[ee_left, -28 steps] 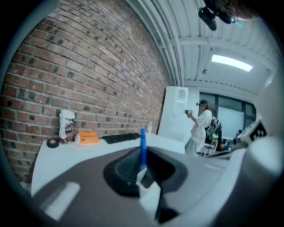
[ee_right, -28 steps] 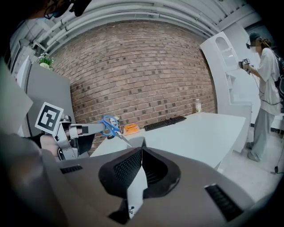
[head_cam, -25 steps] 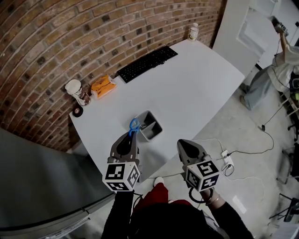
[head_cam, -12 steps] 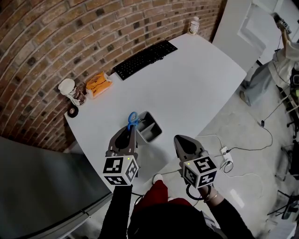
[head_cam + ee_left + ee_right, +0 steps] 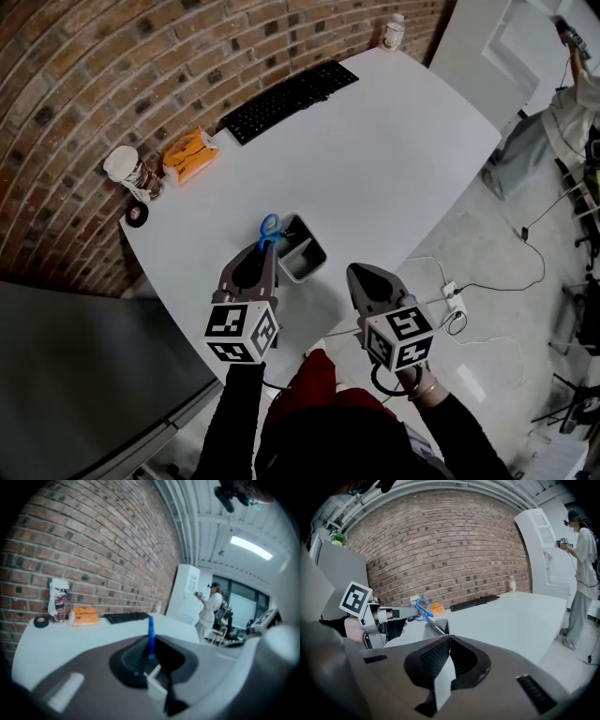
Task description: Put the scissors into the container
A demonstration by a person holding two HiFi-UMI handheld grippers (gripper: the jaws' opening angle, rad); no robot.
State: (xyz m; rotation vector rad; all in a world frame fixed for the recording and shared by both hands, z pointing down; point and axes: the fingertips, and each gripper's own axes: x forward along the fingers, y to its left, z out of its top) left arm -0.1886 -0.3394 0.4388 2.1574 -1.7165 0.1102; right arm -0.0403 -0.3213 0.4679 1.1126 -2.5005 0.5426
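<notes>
My left gripper [image 5: 265,253] has its jaws drawn in narrow and clamped on the scissors [image 5: 269,227]. In the left gripper view the blue handle stands up straight out of the gap between my pads. The grey container [image 5: 319,253] sits near the front edge of the white table [image 5: 403,159], and the scissors hang at its left end. The handle loops are just above and left of the rim. In the right gripper view the blades slant down from there toward the opening, though I cannot tell whether the tips are past the rim. My right gripper [image 5: 354,272] hangs just to the right of the container and nearer to me, apart from it. Its jaws are pressed together with nothing between them. Well beyond the container, by the brick wall [image 5: 84,84], a black keyboard [image 5: 289,100] lies along the table's far side. Left of the container and farther back sit an orange packet [image 5: 186,155], a paper cup [image 5: 127,171] and a small dark roll of tape [image 5: 137,215]. A small bottle [image 5: 393,33] stands at the far corner. Far off to the container's right, a person [image 5: 581,573] stands on the floor.
</notes>
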